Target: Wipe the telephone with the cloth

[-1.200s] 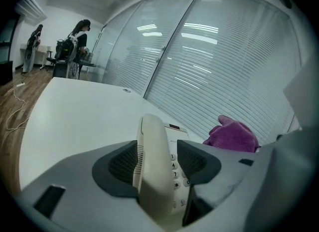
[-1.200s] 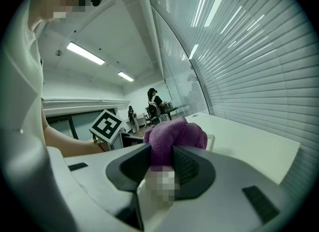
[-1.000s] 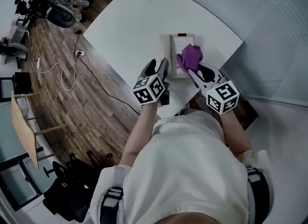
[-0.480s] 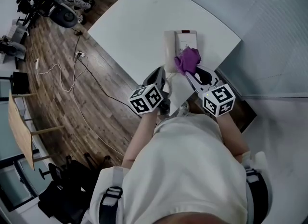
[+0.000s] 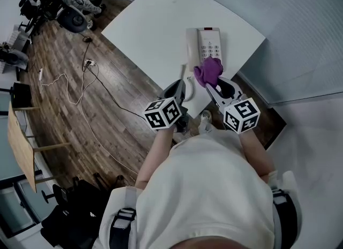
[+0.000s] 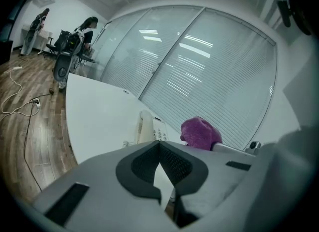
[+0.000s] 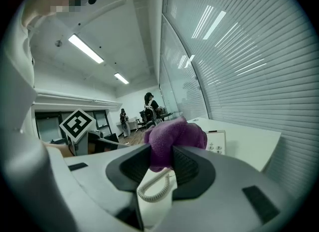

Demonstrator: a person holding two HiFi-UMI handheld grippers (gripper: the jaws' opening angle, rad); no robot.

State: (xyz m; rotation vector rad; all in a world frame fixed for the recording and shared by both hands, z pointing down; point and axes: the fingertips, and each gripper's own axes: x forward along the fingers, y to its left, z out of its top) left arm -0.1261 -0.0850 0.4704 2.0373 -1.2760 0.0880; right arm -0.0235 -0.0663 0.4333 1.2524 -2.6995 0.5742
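The left gripper (image 6: 159, 146) is just clamping shut on nothing and the right gripper (image 5: 214, 84) is still squeezing the cloth (image 5: 209, 70) as both are backing off toward 6 o'clock, leaving the phone (image 5: 206, 42) at 12 on the table (image 5: 150, 28), so wiping's probably wrapping up.

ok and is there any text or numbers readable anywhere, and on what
No text reads clearly.
Telephone keypad: key digits too small to read.
Red strip atop the telephone: blurred.
Left marker cube, right marker cube: black-and-white square patterns, no words.
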